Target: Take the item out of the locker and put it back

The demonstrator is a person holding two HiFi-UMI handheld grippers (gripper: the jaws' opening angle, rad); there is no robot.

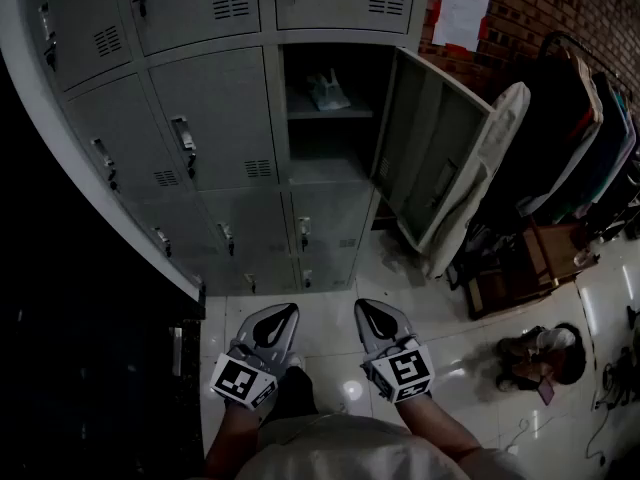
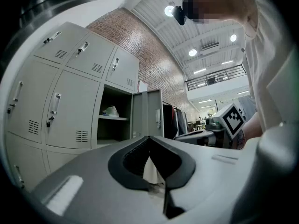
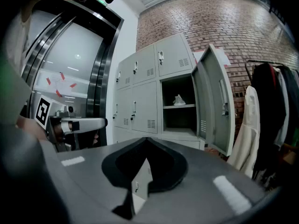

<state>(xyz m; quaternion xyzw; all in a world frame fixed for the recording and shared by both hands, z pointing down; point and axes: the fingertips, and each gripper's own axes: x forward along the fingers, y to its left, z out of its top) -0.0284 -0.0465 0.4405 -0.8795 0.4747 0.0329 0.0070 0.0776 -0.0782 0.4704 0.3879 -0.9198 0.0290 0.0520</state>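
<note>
Fingers of the left gripper [image 2: 149, 137] are shut tip to tip, empty; so are the right gripper's [image 3: 147, 139]. Only the head view shows both held low, well apart from the open locker [image 1: 330, 168]. The item [image 1: 328, 93] lies on its upper shelf; its long axis and facing are too small to tell.

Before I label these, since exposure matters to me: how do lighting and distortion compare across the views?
Head view: dim and underexposed, its left side lost in black, the item faint. Left gripper view: brighter, fisheye-bent lockers, a glaring ceiling lamp. Right gripper view: fisheye too, with black corners.
</note>
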